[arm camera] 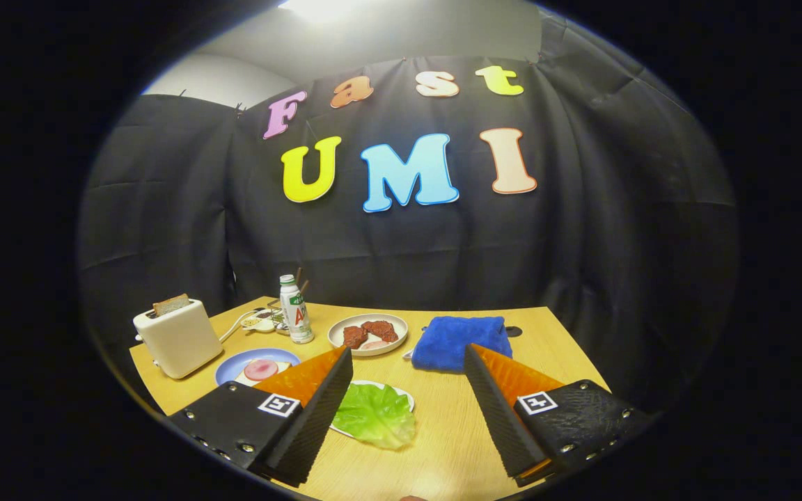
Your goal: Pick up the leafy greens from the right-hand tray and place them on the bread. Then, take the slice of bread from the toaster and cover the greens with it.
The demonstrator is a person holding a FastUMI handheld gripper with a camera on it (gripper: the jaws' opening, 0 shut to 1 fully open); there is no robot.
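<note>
**Tool spread wide above the lettuce**

I am holding my tool (408, 362) over a smooth, pale wooden worktop (443, 431), its two ridged, wedge-shaped fingers standing wide apart and gripping nothing. The leafy greens (378, 415), one crinkled glossy leaf, are lying on a white tray (406, 398) just ahead of the fingers, nearer my left finger, which is covering the tray's near-left edge. Beyond that finger a round blue plate (230, 369) is carrying a pale slice of bread (277, 367) topped with a pink round of meat (260, 369). Further left a boxy cream toaster (177, 337) is standing with a brown slice of bread (170, 304) poking up from its slot. Past the greens, an oval white dish (368, 335) is holding dark reddish pieces. A slim white bottle (296, 309) with a green and red label is standing beside it; I cannot read the writing. A folded, fluffy blue towel (460, 341) is lying beyond my right finger.
</note>
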